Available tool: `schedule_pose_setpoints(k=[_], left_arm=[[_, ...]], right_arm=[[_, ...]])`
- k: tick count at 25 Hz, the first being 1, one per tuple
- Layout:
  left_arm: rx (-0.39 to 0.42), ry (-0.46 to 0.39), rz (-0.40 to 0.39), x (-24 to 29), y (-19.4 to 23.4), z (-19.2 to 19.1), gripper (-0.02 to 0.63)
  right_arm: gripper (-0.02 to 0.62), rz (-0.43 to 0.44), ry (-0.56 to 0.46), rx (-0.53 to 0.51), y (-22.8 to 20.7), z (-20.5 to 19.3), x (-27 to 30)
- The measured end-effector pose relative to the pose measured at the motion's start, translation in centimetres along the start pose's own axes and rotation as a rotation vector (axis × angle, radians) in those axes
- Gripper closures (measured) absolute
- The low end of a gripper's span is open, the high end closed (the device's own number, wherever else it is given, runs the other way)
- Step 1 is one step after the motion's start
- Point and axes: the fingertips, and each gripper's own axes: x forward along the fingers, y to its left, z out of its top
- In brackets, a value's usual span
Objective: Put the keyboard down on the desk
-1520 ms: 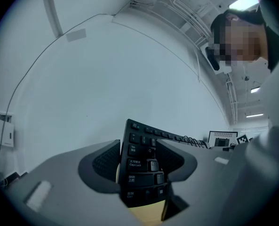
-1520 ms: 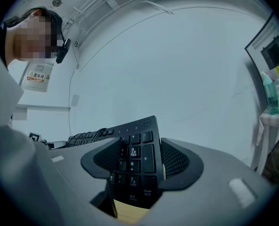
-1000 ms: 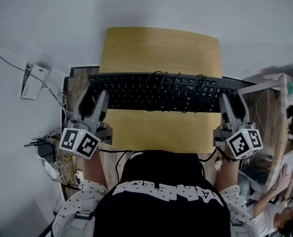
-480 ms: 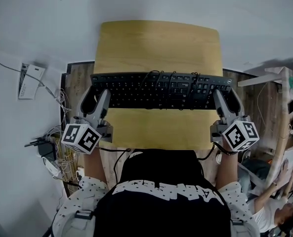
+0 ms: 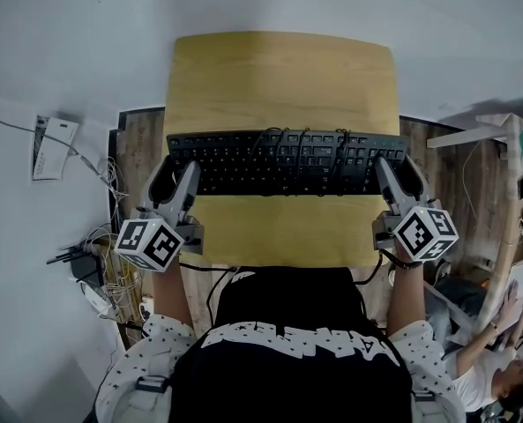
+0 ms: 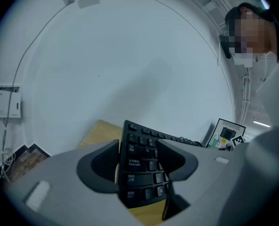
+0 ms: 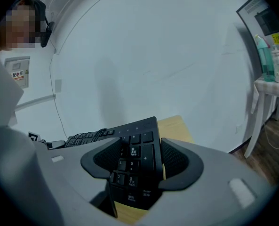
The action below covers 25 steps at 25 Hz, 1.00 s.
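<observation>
Plainly, gripper views show fingers (image 6: pixel 101 166) clamping keyboard (image 6: pixel 141 164).

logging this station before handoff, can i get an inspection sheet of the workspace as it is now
Surface: wooden desk, only the keyboard over it.
Job's things: black keyboard lies crosswise over the desk; whether it rests on it cannot be told.
Clutter: nothing seen.
Grippers: left hand-held gripper shut on the keyboard's left end; right hand-held gripper shut on its right end.
Cables: keyboard cord bundled along its far edge; loose wires on the floor at left.
Surroundings: white box at left; white rack at right.
</observation>
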Motion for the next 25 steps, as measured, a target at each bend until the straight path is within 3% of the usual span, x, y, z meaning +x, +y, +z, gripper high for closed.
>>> schedule_pose_setpoints(k=[5,9,14,25], left_arm=[[0.003,0.031,0.015,1.2,0.2,-0.7,0.371],[-0.005,0.054,0.023,-1.4,0.2,-0.7,0.36],[-0.003,-0.151,-0.079,-1.8,-1.6,4.3,0.353],[-0.015,-0.098,-0.055,-1.8,-1.1,3.0,0.353]], right_arm=[[0.314,-0.007,0.033,0.026,-1.2,-0.8,1.0],[0.314,-0.014,0.058,0.033,0.6,-1.7,-0.9],[0.316,-0.005,-0.115,-0.129,4.3,6.5,-3.3],[0.314,-0.03,-0.064,-0.106,3.9,5.1,-3.4]])
